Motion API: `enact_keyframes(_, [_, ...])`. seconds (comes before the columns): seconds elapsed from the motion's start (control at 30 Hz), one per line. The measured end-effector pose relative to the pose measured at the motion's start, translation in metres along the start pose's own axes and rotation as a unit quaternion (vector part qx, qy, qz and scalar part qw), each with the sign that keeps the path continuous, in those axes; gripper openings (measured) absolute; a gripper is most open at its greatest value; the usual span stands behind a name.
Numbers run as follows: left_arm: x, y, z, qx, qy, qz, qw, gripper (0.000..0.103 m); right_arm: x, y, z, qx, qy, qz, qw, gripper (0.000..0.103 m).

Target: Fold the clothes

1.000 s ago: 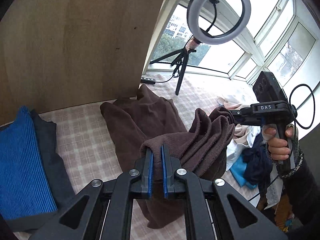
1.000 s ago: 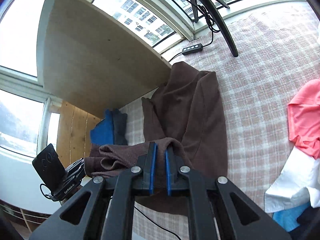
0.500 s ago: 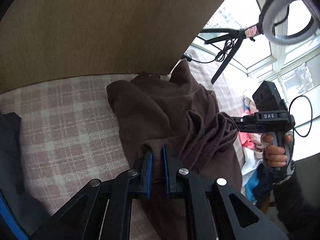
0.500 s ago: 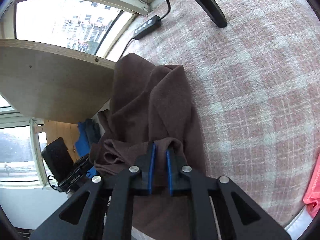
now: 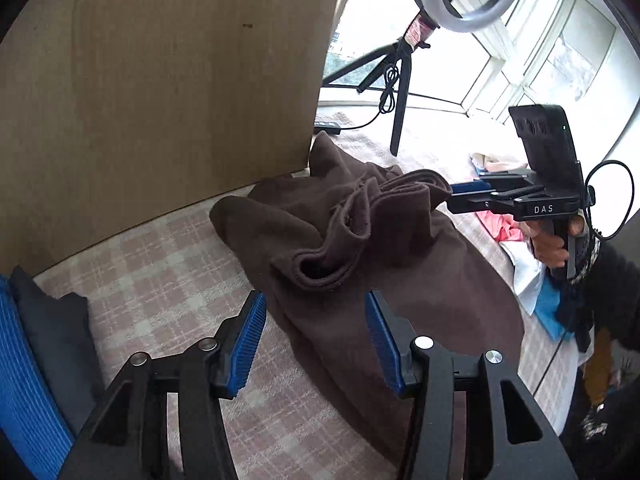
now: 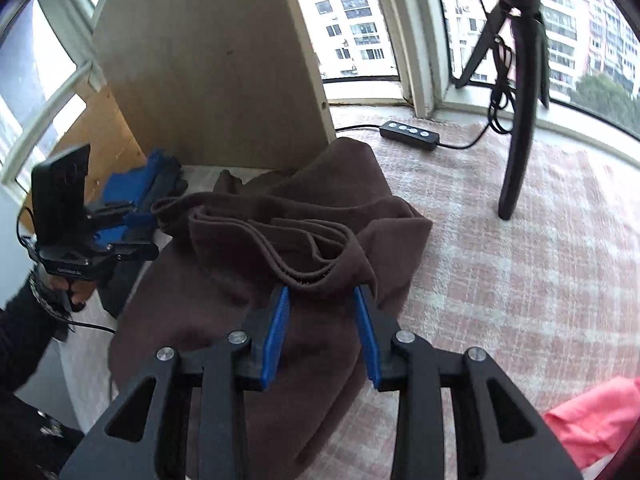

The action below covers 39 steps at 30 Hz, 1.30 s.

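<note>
Brown fleece: the brown garment [image 5: 360, 264] lies bunched on the checked cloth [image 5: 168, 264], directly ahead of both sets of jaws, its far end against the wooden panel [image 5: 160, 80].
Left gripper [image 5: 314, 338]: jaws spread wide, nothing between them; the rolled hem sits just beyond the tips.
Right gripper [image 6: 322, 330]: jaws parted and released, the ribbed edge just past the tips, cloth below the gap.
Progress: one end is doubled back over the body in loose, uneven folds. It reads as a rough half-fold; flat, squared layers are not there, so smoothing and further folds look to be left.
Other clothes: a blue and dark stack [image 5: 36, 344] left of the left jaws looks already folded; a pink garment [image 6: 592, 424] lies loose, right of the right jaws.
Edges: panel close behind the garment; tripod leg [image 6: 516, 136] and cable switch [image 6: 408, 134] beyond the right jaws.
Open room: bare checked cloth right of the right jaws, and between the left jaws and the stack.
</note>
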<state>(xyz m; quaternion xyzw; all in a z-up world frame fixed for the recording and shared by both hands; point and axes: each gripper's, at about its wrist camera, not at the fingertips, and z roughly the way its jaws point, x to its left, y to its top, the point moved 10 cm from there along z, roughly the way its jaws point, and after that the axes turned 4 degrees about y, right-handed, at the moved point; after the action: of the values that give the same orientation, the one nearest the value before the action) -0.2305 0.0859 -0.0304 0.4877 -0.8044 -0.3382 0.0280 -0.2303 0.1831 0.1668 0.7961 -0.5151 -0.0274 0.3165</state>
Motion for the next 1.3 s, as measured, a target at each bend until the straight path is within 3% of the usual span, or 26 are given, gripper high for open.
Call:
enact_keyframes(0.1, [-0.004, 0.004, 0.009, -0.007, 0.001, 0.013, 0.9999, 0.049, -0.007, 0.003, 0.020, 0.010, -0.048, -0.049, 0.998, 0.034])
enact_keyframes(0.17, [-0.006, 0.007, 0.015, -0.011, 0.001, 0.021, 0.9997, 0.049, -0.009, 0.006, 0.023, 0.013, -0.054, -0.059, 0.997, 0.034])
enact_keyframes(0.23, [-0.008, 0.010, 0.020, -0.012, 0.004, 0.029, 0.9995, 0.044, -0.011, 0.010, 0.026, 0.012, -0.046, -0.051, 0.998, 0.034])
enact_keyframes(0.27, [-0.008, 0.012, 0.022, -0.011, 0.007, 0.033, 0.9994, 0.033, -0.013, 0.012, 0.026, 0.010, -0.036, -0.039, 0.999, 0.033])
enact_keyframes(0.3, [-0.007, 0.013, 0.024, -0.008, 0.011, 0.038, 0.9992, 0.024, -0.015, 0.014, 0.025, 0.009, -0.026, -0.027, 0.999, 0.022])
enact_keyframes(0.33, [-0.009, 0.014, 0.026, -0.007, 0.008, 0.039, 0.9992, 0.022, -0.016, 0.015, 0.024, 0.007, -0.014, -0.014, 1.000, 0.015])
enact_keyframes(0.4, [-0.010, 0.017, 0.024, -0.006, 0.003, 0.034, 0.9994, 0.017, -0.018, 0.017, 0.023, 0.004, 0.003, 0.006, 1.000, 0.009])
enact_keyframes(0.57, [-0.005, 0.035, 0.010, -0.020, 0.005, 0.016, 0.9997, 0.017, -0.028, 0.020, 0.026, 0.005, -0.016, 0.027, 1.000, 0.008])
enact_keyframes(0.77, [0.029, 0.034, 0.076, 0.047, 0.063, -0.017, 0.9968, 0.022, -0.040, 0.023, 0.031, 0.006, -0.037, 0.051, 0.998, 0.008])
enact_keyframes(0.87, [0.034, 0.038, 0.068, 0.035, 0.087, -0.026, 0.9952, 0.031, -0.044, 0.024, 0.030, 0.008, -0.050, 0.059, 0.997, 0.008])
enact_keyframes(0.93, [0.041, 0.040, 0.053, 0.021, 0.111, -0.046, 0.9925, 0.045, -0.044, 0.025, 0.023, 0.011, -0.066, 0.055, 0.996, 0.015])
enact_keyframes(1.0, [0.043, 0.039, 0.040, 0.012, 0.102, -0.067, 0.9925, 0.057, -0.047, 0.026, 0.015, 0.013, -0.080, 0.056, 0.995, 0.051])
enact_keyframes(1.03, [0.042, 0.038, 0.036, 0.010, 0.085, -0.077, 0.9933, 0.058, -0.049, 0.027, 0.012, 0.011, -0.075, 0.061, 0.995, 0.058])
enact_keyframes(1.1, [0.039, 0.037, 0.040, 0.021, 0.064, -0.075, 0.9949, 0.070, -0.051, 0.031, 0.009, 0.001, -0.056, 0.073, 0.996, 0.060])
enact_keyframes(1.23, [0.041, 0.032, 0.075, 0.069, 0.074, -0.065, 0.9928, 0.070, -0.065, 0.033, 0.027, 0.012, -0.009, 0.111, 0.994, 0.060])
enact_keyframes(1.3, [0.042, 0.032, 0.086, 0.074, 0.055, -0.082, 0.9924, 0.071, -0.069, 0.032, 0.039, 0.020, 0.013, 0.127, 0.992, 0.060])
